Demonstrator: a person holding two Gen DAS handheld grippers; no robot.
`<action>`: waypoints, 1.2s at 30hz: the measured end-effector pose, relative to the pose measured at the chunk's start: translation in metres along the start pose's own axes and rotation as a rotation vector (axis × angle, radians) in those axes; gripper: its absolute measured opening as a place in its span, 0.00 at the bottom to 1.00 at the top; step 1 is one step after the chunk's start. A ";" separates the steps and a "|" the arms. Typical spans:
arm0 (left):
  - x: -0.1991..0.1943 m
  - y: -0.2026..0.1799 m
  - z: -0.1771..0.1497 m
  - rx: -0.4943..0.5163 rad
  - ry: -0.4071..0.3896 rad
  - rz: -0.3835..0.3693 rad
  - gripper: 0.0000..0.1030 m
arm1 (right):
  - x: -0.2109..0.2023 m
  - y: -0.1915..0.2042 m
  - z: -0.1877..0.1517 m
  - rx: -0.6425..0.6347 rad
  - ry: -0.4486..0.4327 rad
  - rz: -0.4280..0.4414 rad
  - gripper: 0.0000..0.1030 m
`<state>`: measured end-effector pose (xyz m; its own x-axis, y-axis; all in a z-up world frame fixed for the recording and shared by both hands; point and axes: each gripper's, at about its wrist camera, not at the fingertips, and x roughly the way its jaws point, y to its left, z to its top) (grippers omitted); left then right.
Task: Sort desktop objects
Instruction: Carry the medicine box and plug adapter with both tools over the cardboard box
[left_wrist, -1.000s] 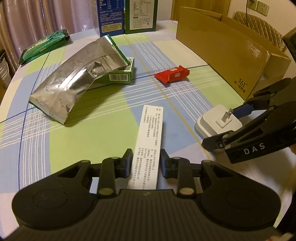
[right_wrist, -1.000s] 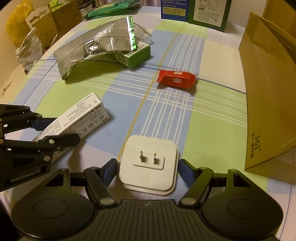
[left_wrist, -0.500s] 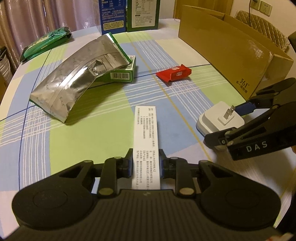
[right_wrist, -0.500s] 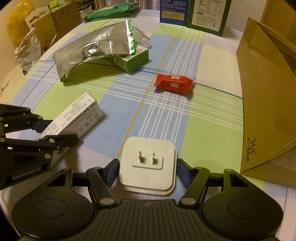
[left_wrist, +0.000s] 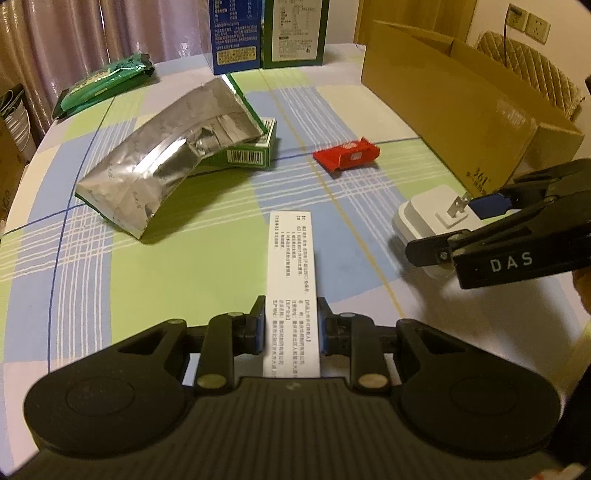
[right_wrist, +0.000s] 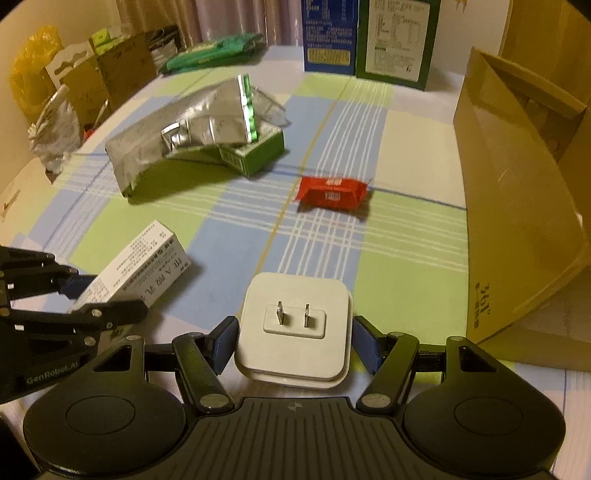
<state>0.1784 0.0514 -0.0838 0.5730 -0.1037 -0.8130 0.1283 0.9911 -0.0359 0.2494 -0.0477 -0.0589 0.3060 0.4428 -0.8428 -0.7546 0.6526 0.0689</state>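
Left gripper (left_wrist: 290, 325) clamped down on the near end of a long white printed box (left_wrist: 291, 273), blue pads pressed flat against both long sides, rest of the box sticking out forward over the checked tablecloth (left_wrist: 177, 266). From the right wrist view, same white box (right_wrist: 144, 269) seen angled, pinched at its near end by the left gripper (right_wrist: 79, 291). Right gripper (right_wrist: 293, 341) straddling a white square plug adapter (right_wrist: 295, 325) with two metal prongs pointing up; left pad looks to be touching the adapter's side, right pad sitting just off the edge with a sliver of gap, so not gripping it as far as can be seen, jaws apart around it. Adapter resting on the cloth, just beside the front corner of the big open cardboard box (right_wrist: 517, 206) on the right. In the left view, right gripper (left_wrist: 465, 229) coming in from the right edge around the same adapter (left_wrist: 432, 218). Further back in the middle, a red snack packet (left_wrist: 347, 155) lying flat, well apart from both grippers. Left of that, a crumpled silver foil bag (left_wrist: 166, 158) draped over a small green carton (left_wrist: 247, 155). Way at the back, a green wrapped pack (left_wrist: 103, 85) near the curtain, plus a blue carton (left_wrist: 236, 33) and a green-and-white carton (left_wrist: 295, 33) standing upright side by side, touching.
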 end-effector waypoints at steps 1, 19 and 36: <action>-0.003 -0.001 0.001 -0.004 -0.004 0.000 0.21 | -0.002 0.000 0.000 0.004 -0.008 -0.001 0.62; -0.064 -0.041 0.037 -0.047 -0.104 -0.039 0.21 | -0.094 -0.018 0.011 0.011 -0.154 -0.057 0.62; -0.078 -0.130 0.090 0.025 -0.150 -0.122 0.21 | -0.159 -0.098 -0.002 0.082 -0.224 -0.159 0.62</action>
<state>0.1897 -0.0772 0.0363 0.6658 -0.2363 -0.7078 0.2236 0.9681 -0.1128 0.2736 -0.1838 0.0670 0.5441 0.4499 -0.7082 -0.6401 0.7683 -0.0038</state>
